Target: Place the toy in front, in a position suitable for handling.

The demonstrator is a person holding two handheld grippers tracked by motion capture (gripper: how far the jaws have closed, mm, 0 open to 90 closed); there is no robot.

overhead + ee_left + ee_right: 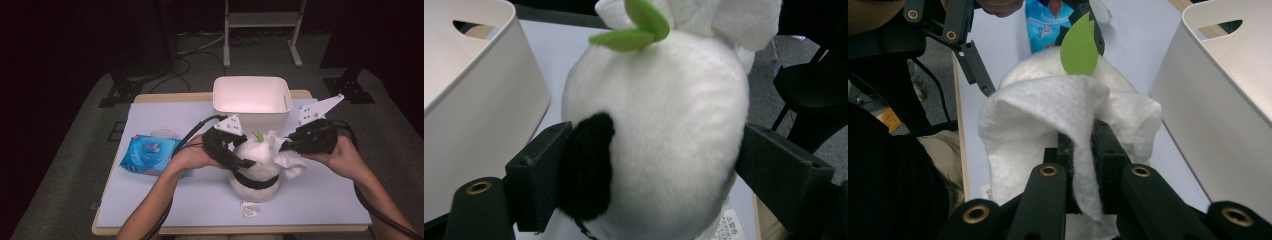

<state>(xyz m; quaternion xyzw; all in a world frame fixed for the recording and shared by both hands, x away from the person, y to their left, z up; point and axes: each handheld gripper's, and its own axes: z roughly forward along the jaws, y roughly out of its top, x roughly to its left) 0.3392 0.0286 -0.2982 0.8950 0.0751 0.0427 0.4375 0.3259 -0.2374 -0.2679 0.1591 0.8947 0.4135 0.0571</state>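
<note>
— Why is the plush toy kept upright on the desk, just in front of the white bin?

— It is steadied by the left claw, whose jaws are spread wide around its body, so it can be wiped. Whether the pads press on the fur cannot be told.

— And the white wipe?

— It is pinched by the right claw, pressed together on a fold and laid against the toy's head beside the green leaf. The wipe pack is left at the left, within reach.

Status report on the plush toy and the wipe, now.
Left hand-held gripper straddles plush toy. Right hand-held gripper clamps white wipe against toy's top. White bin close behind.
</note>
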